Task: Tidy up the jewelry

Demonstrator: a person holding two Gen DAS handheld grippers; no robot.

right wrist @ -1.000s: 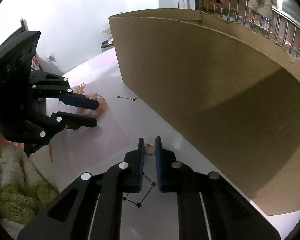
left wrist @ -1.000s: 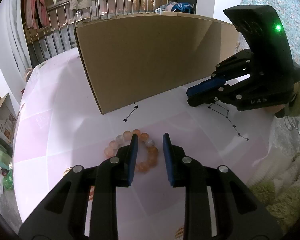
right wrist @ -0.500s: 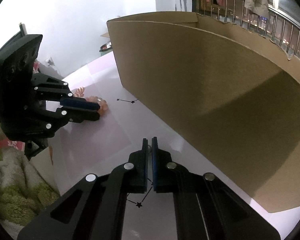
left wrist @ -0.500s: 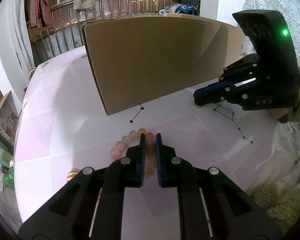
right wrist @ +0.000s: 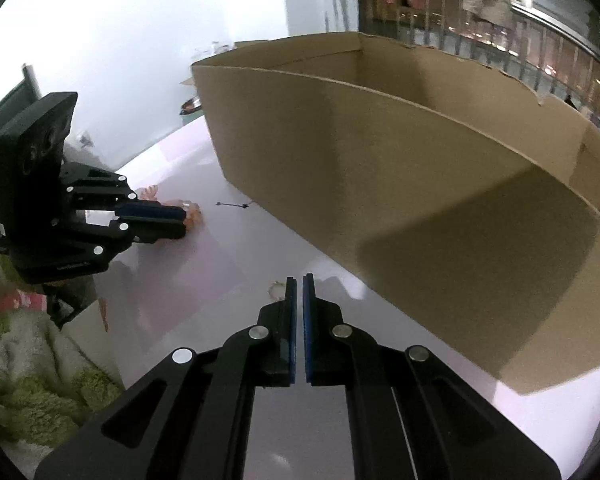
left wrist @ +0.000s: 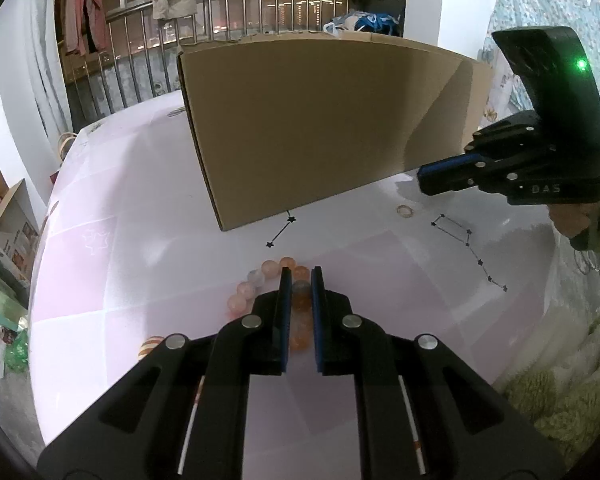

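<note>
Both jaws just snapped closed: left gripper [left wrist: 299, 280] pinches the bead bracelet [left wrist: 260, 284], but right gripper [right wrist: 299, 280] missed, ring [left wrist: 405, 211] lying at its 10 o'clock. Needs 1 retry.

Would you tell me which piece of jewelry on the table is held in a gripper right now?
The pink-orange bead bracelet, clamped by the left gripper; the small gold ring lies loose beside the shut right gripper.

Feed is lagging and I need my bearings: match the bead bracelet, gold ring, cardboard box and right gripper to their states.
1 pink-orange bead bracelet; 2 small gold ring; 3 brown cardboard box; 4 right gripper.
A loose on the pale table; B jaws shut, empty; C pinched in the left gripper jaws; D standing open-topped.
Pairs: 1-C; 2-A; 3-D; 4-B.
</note>
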